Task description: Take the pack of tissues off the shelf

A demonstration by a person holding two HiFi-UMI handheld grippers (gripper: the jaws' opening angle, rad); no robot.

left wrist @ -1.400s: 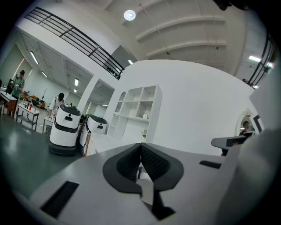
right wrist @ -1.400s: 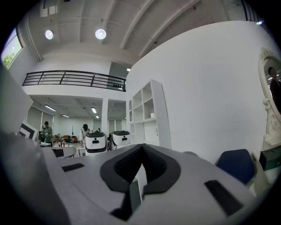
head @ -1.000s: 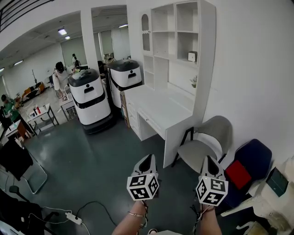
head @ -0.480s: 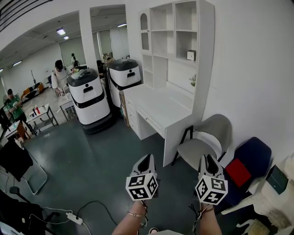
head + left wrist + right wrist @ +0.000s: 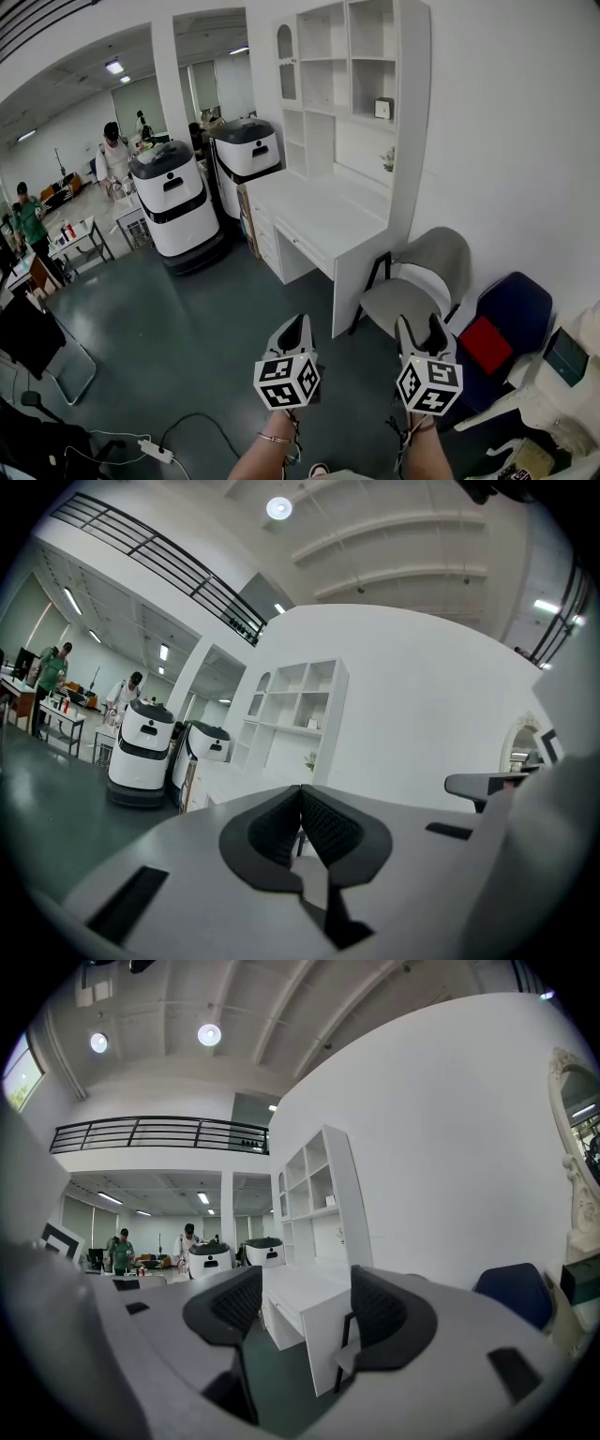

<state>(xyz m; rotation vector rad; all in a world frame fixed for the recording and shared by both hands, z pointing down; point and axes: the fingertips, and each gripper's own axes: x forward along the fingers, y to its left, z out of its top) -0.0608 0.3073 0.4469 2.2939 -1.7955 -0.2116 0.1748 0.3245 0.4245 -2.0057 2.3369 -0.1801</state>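
The pack of tissues [image 5: 383, 109] stands in the shelf's [image 5: 418, 141] right column, second compartment from the top, near its right wall; its print is too small to read. The left gripper [image 5: 298, 326] has its fingers pressed together, empty. The right gripper [image 5: 421, 326] has just been opening; its fingers stand spread around nothing. Open floor [image 5: 187, 319] lies between both and the white surface [image 5: 328, 217]. Two seats, a grey chair [image 5: 417, 281] and a blue chair [image 5: 514, 314], flank its near edge.
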